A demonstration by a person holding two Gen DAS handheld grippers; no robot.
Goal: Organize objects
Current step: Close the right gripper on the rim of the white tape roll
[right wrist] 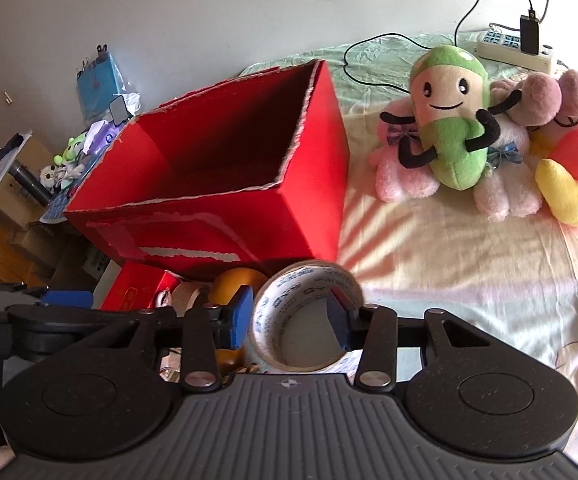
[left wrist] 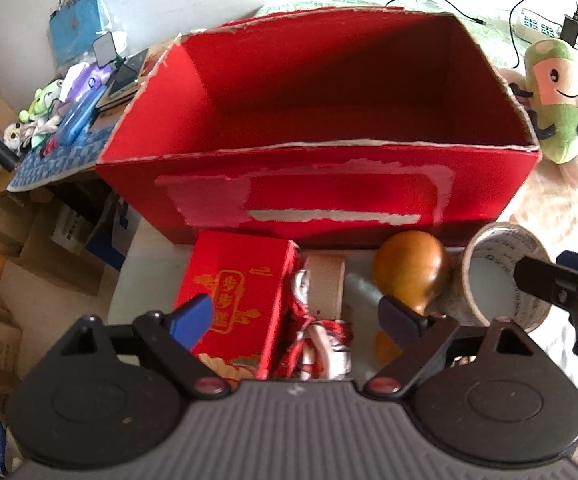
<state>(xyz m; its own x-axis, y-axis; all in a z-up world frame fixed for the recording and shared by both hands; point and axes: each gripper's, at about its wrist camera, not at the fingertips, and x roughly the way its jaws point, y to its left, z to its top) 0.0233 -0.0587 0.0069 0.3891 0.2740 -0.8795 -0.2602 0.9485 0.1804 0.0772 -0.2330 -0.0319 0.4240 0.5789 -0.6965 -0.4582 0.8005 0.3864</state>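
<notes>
Right gripper point(right wrist: 289, 320) on tape roll point(right wrist: 305, 316); left gripper point(left wrist: 301, 320) idle.

Right fingers clamp the roll's wall, one pad outside, one inside the ring, just in front of the open red box point(right wrist: 209, 184) on the bed. Left jaws stand apart, holding nothing, above the small red box point(left wrist: 241, 292), brown tape roll point(left wrist: 325, 284) and wooden gourd point(left wrist: 409, 268).

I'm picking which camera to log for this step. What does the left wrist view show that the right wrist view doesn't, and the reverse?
Only the left wrist view shows the small red box's gold-printed top and the red-and-white string bundle.

Only the right wrist view shows the right gripper with one finger inside the printed tape roll and one outside, plus the yellow plush.

Both show the big red box, the brown gourd and the green plush.
</notes>
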